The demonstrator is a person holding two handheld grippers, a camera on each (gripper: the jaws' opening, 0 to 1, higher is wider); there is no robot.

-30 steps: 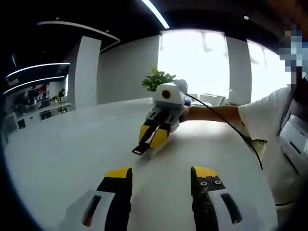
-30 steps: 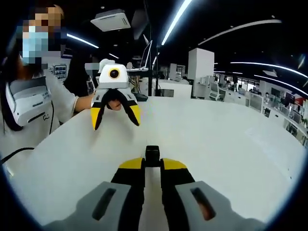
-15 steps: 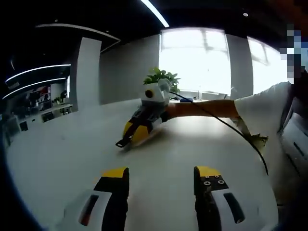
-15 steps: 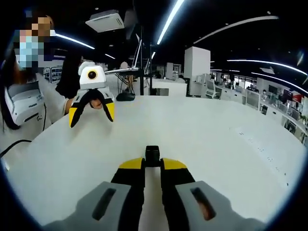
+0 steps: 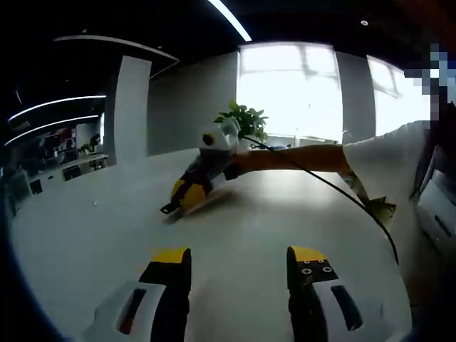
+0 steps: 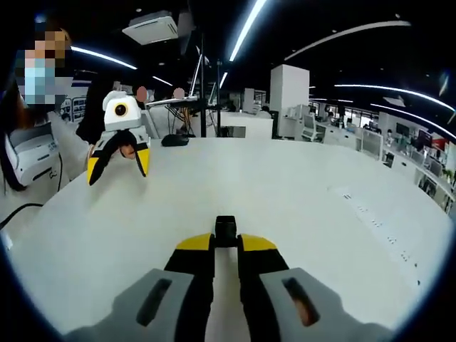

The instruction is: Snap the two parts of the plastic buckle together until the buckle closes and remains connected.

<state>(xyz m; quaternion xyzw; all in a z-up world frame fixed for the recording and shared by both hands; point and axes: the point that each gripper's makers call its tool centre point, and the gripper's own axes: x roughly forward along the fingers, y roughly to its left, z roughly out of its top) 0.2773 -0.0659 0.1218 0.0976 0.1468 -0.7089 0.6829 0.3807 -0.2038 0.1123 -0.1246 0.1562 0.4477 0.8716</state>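
Observation:
In the right gripper view my right gripper (image 6: 226,244) is shut on a small black buckle part (image 6: 226,229) that sticks out past its yellow tips, just above the white table (image 6: 299,192). The left gripper view shows that same right gripper (image 5: 182,197) low over the table with the black buckle part (image 5: 169,208) at its tip. My left gripper (image 5: 239,256) is open with nothing between its jaws. From the right gripper view, the left gripper (image 6: 117,169) hangs open at the far left, above the table's edge.
A person's arm (image 5: 292,158) reaches across the table with a black cable (image 5: 342,196) trailing from it. A potted plant (image 5: 242,117) stands at the far edge by the bright window. Office desks and a white pillar (image 6: 288,89) lie beyond the table.
The two grippers have drawn apart: each looks smaller and further left in the other's view. The right gripper stays shut on the buckle part and the left stays open.

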